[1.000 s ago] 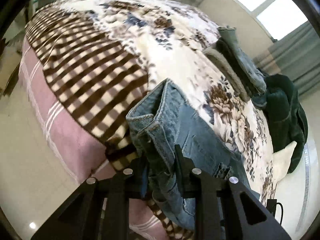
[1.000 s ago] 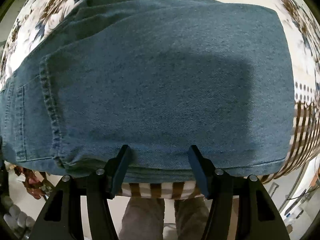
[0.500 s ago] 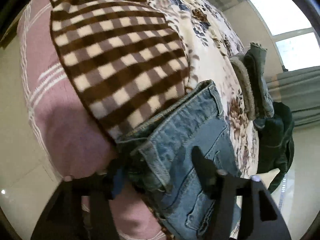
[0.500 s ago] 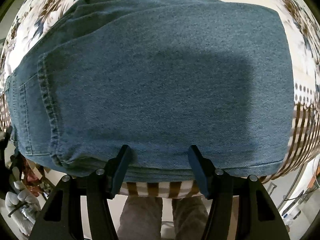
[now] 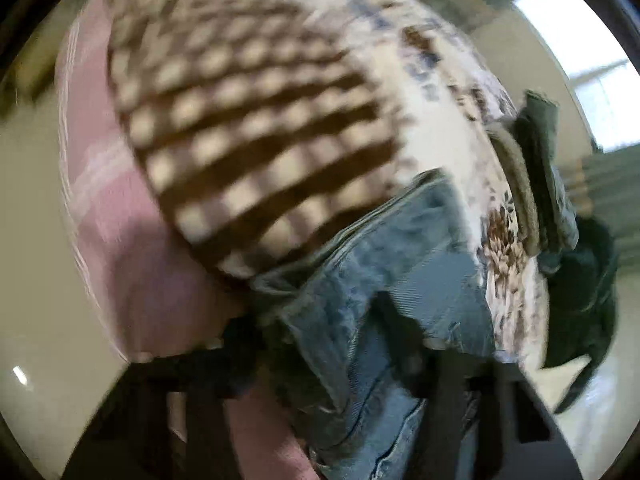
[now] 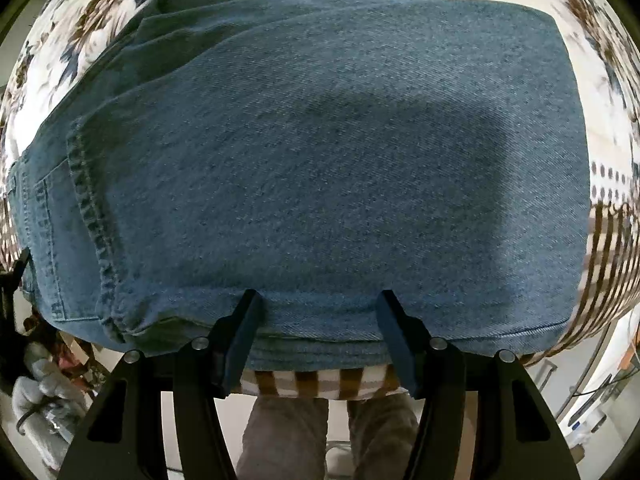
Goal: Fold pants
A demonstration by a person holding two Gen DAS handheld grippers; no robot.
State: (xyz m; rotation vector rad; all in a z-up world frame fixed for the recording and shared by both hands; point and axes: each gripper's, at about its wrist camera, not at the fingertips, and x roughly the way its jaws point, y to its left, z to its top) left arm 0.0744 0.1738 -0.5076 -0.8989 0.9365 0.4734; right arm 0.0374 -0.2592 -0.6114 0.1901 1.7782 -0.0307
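While blurred, left claw (image 5: 320,344): fingers spread, bunched blue denim pants (image 5: 384,264) between them
Right claw (image 6: 320,320): fingers apart, folded denim layers flat ahead

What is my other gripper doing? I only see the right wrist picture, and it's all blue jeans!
Observer: The left gripper is open, with a bunched end of the blue denim jeans between its fingers. The picture is blurry.
Operator: Is anything else on the bed?
Observer: Yes, a dark green crumpled garment lies heaped at the far edge of the flowered bedspread.
Operator: Anything more?
Observer: A stack of folded olive and grey-blue clothes sits beside that heap.
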